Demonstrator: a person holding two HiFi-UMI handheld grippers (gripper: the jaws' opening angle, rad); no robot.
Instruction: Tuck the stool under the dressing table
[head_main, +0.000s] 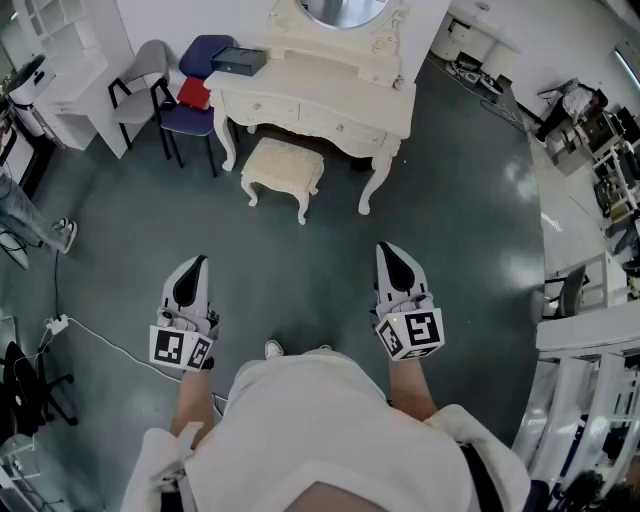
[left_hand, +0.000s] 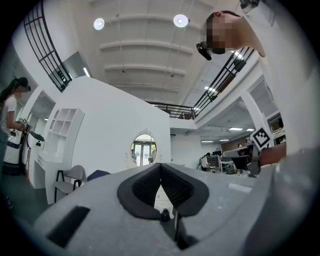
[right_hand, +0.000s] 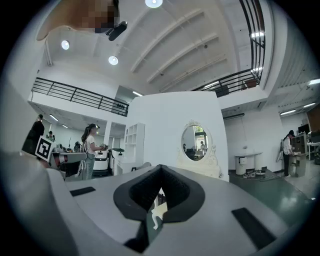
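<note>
Plainly both are empty: the left gripper (head_main: 199, 262) and the right gripper (head_main: 386, 248) each have their jaws pressed together on nothing. Well ahead, across bare floor (head_main: 300, 262), the stool (head_main: 283, 167) stands just before the dressing table (head_main: 320, 95), between its front legs — the table's mirror is cut off at the top edge.

The stool (head_main: 283, 168) and dressing table (head_main: 330, 92) are both cream, the floor (head_main: 120, 240) dark grey-green; far left, a blue chair (head_main: 205, 52), a grey chair (head_main: 150, 72).

The dark floor (head_main: 460, 240) bears a stool (head_main: 283, 166), dressing table (head_main: 318, 92) and grey chair (head_main: 140, 96).
</note>
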